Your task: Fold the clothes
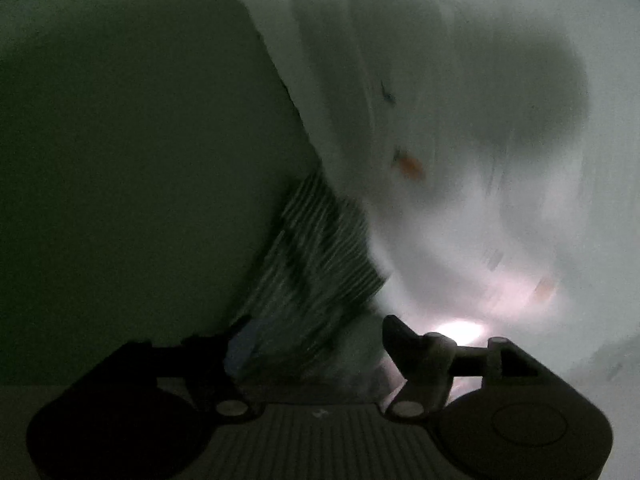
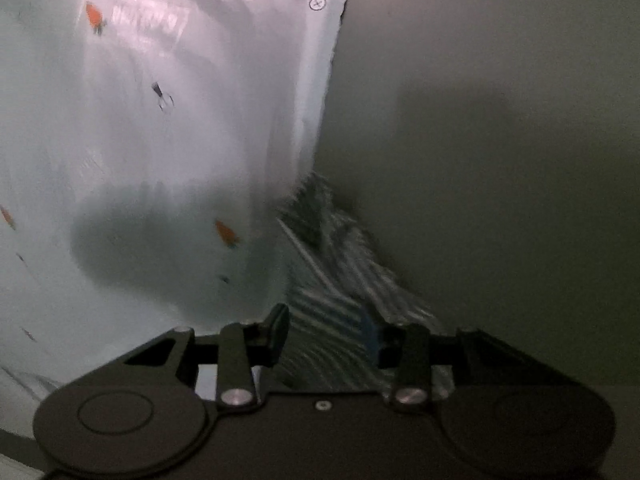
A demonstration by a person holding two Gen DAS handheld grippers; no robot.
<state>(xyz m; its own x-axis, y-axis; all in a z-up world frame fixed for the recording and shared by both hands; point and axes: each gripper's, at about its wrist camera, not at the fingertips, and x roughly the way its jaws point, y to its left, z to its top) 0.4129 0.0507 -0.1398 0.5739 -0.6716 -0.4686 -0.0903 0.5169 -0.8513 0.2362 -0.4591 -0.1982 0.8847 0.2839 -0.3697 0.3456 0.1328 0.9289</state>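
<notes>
Both views are blurring, and the dark-and-white striped knitted garment (image 1: 320, 264) is lying bunched on the pale plastic-covered desk (image 1: 460, 80), at the desk's edge beside a dull green wall (image 1: 120, 140). The left hand-held gripper (image 1: 316, 340) is standing wide and the right hand-held gripper (image 2: 330, 332) partly apart, each with striped cloth between unpressing fingers. Judging from this, the garment is risking sliding off or the fold springing loose, since nothing is pinning it.

Striped ribbed cloth garment (image 2: 340, 280), glossy printed plastic sheet (image 2: 140, 140), matt black tool (image 2: 328, 336)
</notes>
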